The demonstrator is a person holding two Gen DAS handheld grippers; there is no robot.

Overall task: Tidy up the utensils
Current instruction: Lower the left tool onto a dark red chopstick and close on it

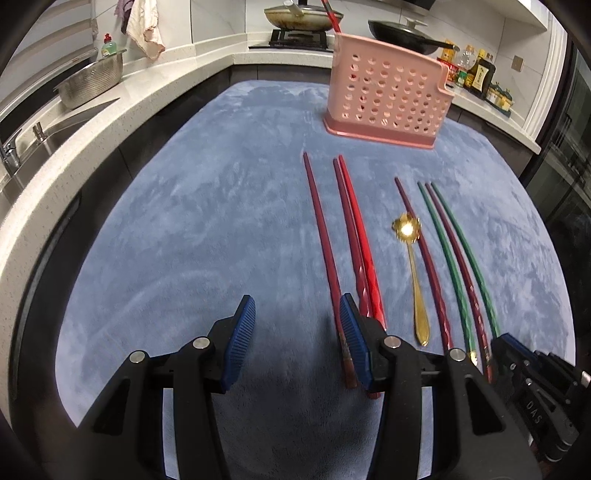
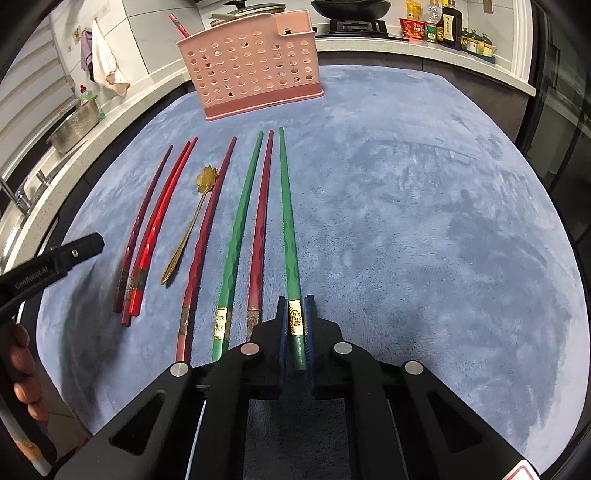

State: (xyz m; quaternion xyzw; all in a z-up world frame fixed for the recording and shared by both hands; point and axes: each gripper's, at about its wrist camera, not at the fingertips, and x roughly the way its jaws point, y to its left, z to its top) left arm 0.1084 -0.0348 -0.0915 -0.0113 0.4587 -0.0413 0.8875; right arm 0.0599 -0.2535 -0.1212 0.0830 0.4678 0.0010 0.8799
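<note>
1. Here, farthest left, the left gripper (image 1: 297, 334) hangs over the blue mat (image 1: 184, 221) with its jaws wide and nothing between them; its right pad sits just beside the butt of a maroon stick (image 1: 323, 236).
2. Next come two red sticks (image 2: 159, 221) lying side by side and touching, then a gold spoon (image 2: 188, 229) with a flower-shaped bowl pointing at the rack.
3. Further right lie another maroon stick (image 2: 208, 221), a green stick (image 2: 240, 221) and a dark red one (image 2: 260, 221), roughly parallel and close together.
4. Rightmost, the right gripper (image 2: 295, 325) has its jaws narrowed on the last green stick (image 2: 286, 221), near its gold-banded butt; whether the stick is off the mat cannot be told.
5. The pink rack (image 2: 251, 62) stands upright at the far edge of the mat, with one red stick (image 2: 179, 25) already leaning in it.
6. Risks: held so near one end, the long stick may droop or swivel in the pads, and its tip could snag the mat's pile or nudge its dark red neighbour.
7. Its tip may also strike the rack's wall or catch a hole and tip the light rack.
</note>
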